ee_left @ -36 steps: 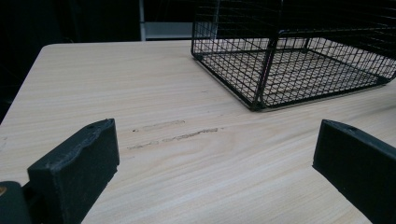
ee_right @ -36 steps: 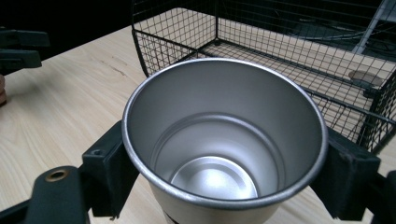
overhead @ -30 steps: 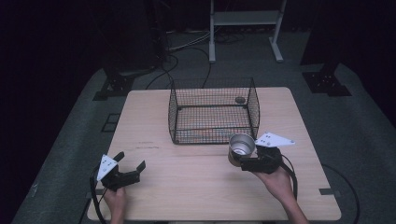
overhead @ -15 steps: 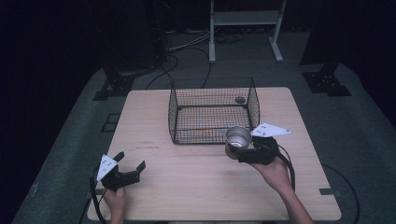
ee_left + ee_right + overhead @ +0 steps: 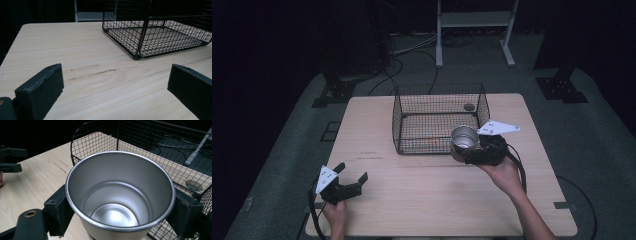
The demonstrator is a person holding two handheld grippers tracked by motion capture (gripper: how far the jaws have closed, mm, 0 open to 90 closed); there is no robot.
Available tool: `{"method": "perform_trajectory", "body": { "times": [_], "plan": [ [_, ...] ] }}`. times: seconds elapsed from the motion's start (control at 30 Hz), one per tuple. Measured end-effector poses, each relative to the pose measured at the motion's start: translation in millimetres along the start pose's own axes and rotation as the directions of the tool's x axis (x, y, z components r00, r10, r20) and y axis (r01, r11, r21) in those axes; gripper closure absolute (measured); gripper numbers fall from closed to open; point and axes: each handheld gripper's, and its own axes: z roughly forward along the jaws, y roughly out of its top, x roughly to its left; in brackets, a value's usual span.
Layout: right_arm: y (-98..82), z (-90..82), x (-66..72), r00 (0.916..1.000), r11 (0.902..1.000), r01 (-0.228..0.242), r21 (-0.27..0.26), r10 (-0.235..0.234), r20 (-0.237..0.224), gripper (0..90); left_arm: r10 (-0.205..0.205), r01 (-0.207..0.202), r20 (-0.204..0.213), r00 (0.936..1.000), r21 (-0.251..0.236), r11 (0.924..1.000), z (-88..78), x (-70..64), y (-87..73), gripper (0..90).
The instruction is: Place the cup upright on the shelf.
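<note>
Right now the table (image 5: 432, 200) spreads out under me, pale wood, with the wire basket (image 5: 439, 120) standing at its far middle. Closer in, my right gripper (image 5: 464, 150) is clenched on a metal cup (image 5: 464, 137) — jaws pressing its sides just under the rim, mouth up, empty inside, raised off the wood right against the basket's near right corner. My left gripper (image 5: 352, 175) rests at the near left of the table, well apart from the basket — jaws spread wide, nothing between them but bare wood.
</note>
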Motion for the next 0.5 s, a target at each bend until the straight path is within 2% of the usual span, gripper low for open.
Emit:
{"method": "perform_trajectory", "body": {
  "times": [0.5],
  "plan": [
    [30.2,5.7,-12.8,0.9997,0.9999,0.011,0.005,-0.011,0.02,18.2,-0.001,0.001,0.001,1.0,-0.005,1.0,0.4,0.0,-0.2,0.0]
  ]
}}
